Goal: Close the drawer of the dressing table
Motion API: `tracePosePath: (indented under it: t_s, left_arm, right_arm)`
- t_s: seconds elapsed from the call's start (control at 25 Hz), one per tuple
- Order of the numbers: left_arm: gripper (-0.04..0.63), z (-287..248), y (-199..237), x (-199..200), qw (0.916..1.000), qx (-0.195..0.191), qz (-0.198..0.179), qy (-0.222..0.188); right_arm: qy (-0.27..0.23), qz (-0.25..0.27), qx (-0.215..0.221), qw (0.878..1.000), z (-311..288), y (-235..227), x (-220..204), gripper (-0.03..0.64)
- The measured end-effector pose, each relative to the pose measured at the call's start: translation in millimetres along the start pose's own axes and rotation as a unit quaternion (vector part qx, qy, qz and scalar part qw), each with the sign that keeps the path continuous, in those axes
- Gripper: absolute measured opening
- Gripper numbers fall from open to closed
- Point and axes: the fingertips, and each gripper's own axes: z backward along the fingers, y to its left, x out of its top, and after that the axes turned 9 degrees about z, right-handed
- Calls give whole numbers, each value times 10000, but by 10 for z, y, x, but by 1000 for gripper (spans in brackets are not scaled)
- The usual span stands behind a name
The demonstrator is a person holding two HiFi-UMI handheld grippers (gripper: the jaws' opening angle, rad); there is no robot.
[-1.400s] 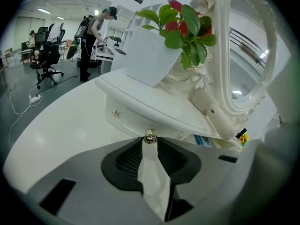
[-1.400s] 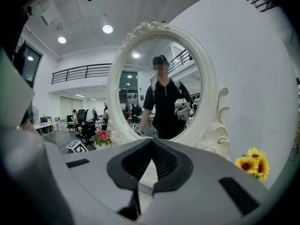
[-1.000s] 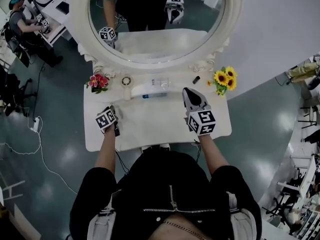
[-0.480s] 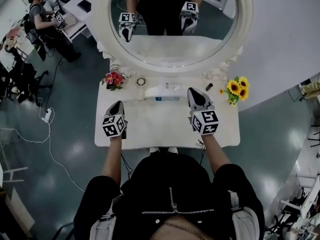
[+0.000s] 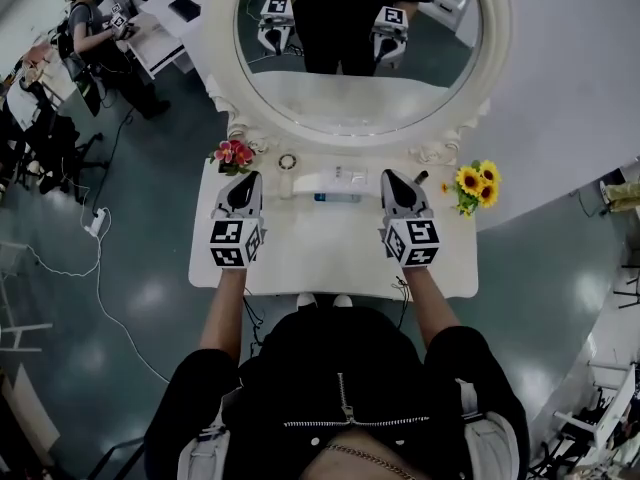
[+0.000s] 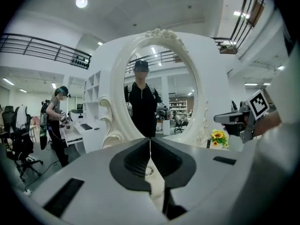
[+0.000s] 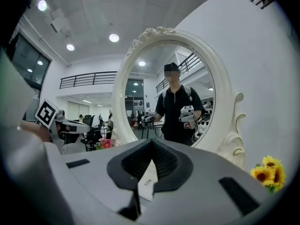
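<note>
Overhead view of you standing at a white dressing-table bench (image 5: 320,258). Nearest you, the drawer cannot be seen. Nothing juts out past the bench's front edge above your shoes (image 5: 320,300), so it is probably pushed home, though the front face itself is hidden. Over the bench top you hold both tools roughly level, well apart, pointing at the mirror and touching nothing, which reads as a hands-off pose with the job done. Your left claw (image 5: 244,180) has its jaws pressed together and empty. Your right claw (image 5: 393,178) is likewise closed on nothing. Beyond the tips, along the back edge, sit pink flowers (image 5: 233,153) at left, a small ring (image 5: 288,161), a long white box (image 5: 335,179) in the middle and sunflowers (image 5: 473,182) at right. Farthest, the oval mirror (image 5: 360,78) reflects you and both tools.
</note>
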Motion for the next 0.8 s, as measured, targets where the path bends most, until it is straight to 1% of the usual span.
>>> tracePosePath:
  t_s: [0.08,0.16,0.4,0.8]
  left_arm:
    - [25,-2,-73,9,9999,-10,-154,-54]
    - [25,-12,-128,-25,9998,-49,-200,-53]
    - [24,-47,-220,-66,9997,-239,-44,7]
    - [25,-75,-323,23,9992,-374,-70,-80]
  right_arm:
    - [23,15,9,10000,24,7,-22,2]
    - [47,19,0,10000,52,6,-46,2]
    - [91,-3,-29,10000,88,-21,-73,2]
    - [100,-44,-21,9999,120,-26,-88,2]
